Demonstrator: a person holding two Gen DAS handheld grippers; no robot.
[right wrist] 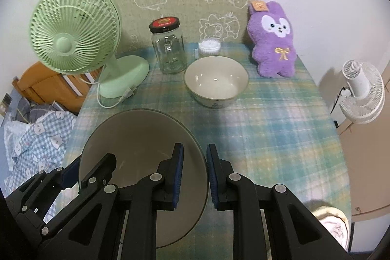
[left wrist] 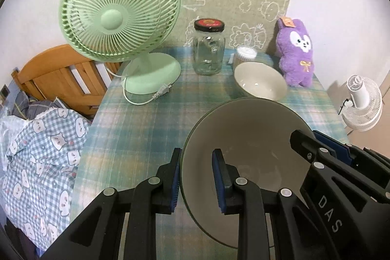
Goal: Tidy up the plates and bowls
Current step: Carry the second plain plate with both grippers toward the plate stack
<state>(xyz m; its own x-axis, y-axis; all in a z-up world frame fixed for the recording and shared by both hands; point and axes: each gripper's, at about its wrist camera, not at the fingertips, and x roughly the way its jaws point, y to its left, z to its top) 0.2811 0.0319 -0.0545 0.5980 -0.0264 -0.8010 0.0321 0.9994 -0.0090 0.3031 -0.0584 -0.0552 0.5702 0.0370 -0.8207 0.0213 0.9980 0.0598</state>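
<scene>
Straddling plate [left wrist: 246, 138] rim unclamped, left gripper [left wrist: 196, 177], right gripper [right wrist: 194, 177] marked "DAS", bowl [right wrist: 216, 79] beyond

A surface [right wrist: 280, 138] covered with a blue-green plaid cloth is seen, with a pale green desk fan [right wrist: 121, 79] stood at its far left corner, the fan's loose cord and plug [right wrist: 128, 93] laid beside the base. Along the far edge are set a clear glass jar with a black-and-red lid [right wrist: 168, 48], a small round tub of white cotton swabs [right wrist: 209, 46] and a purple plush rabbit [right wrist: 274, 40]. A cream ceramic bowl [right wrist: 215, 79] is placed in front of the tub, and a large grey round plate [right wrist: 136, 138] is seen nearer the front left.
</scene>
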